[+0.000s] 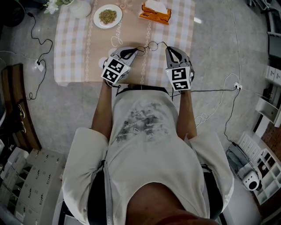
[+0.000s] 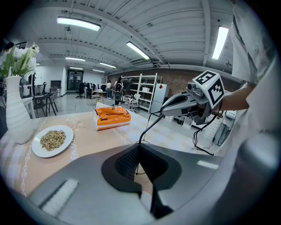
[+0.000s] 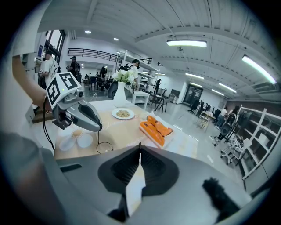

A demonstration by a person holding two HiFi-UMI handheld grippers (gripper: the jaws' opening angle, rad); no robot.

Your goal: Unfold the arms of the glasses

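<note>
At far left of the checked table point(image 1: 73, 66) stands a white vase point(image 1: 80, 6) with flowers, and just right of it a white plate point(image 1: 107, 16) of grain-like bits. Nearer the person, the left gripper point(image 1: 141, 50) points in toward the middle of the table. Its jaws are pressed together on a thin black arm of the glasses, seen clearly in the left gripper view.

The glasses point(image 1: 153, 45) hang between the two grippers over the near part of the table, with a round wire lens in the centre and one thin arm running out to each side. Whether the frame touches the cloth can't be told.

Behind them, at the far edge, lies an orange pack point(image 1: 156, 13) – well apart from the glasses. To the right, the right gripper point(image 1: 167, 48) faces the left one, jaws clamped on the tip of the other arm – only a sliver of the wire shows at the closed tips in the right gripper view. Both marker cubes face up toward the head camera. The person wears a white T-shirt point(image 1: 145, 145).
</note>
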